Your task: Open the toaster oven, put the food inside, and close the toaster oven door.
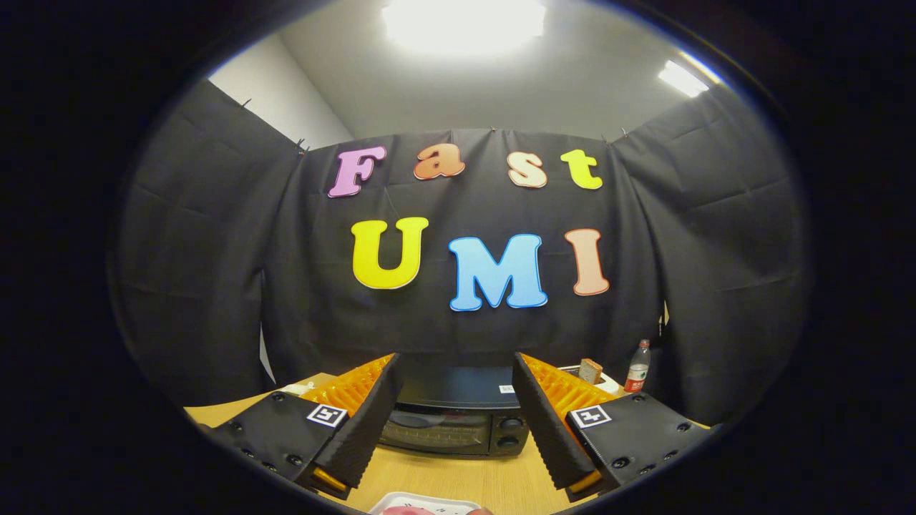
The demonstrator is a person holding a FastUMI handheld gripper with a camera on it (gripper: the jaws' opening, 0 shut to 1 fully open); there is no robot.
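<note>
Black cloth walls close in the booth on three sides under a white ceiling with bright lamps, and a pale wooden counter (444, 476) runs along the bottom of the gripper view. The gripper (454, 400) hangs above that counter with its fingers spread wide and nothing between them.

Framed in the gap between the fingers, beyond their tips, sits the toaster oven (454, 418), dark, boxy, its glass door shut and two round knobs (509, 432) stacked at its right side. Nearer than the fingers, at the lower border of the view, a white plate (422, 503) shows its rim, with something pink on it that is probably the food (401, 511); too little is visible to say what kind. Off to the right, behind the right finger, stand a small brown block (590, 370) on a white dish and a clear bottle (637, 368) with a red label.

My reading is that the door will be stiff and hinged low, best taken by a handle along its top edge, though that handle is hard to make out. The oven looks light enough to slide if pulled sharply. The food likely wants a gentle pinch.
</note>
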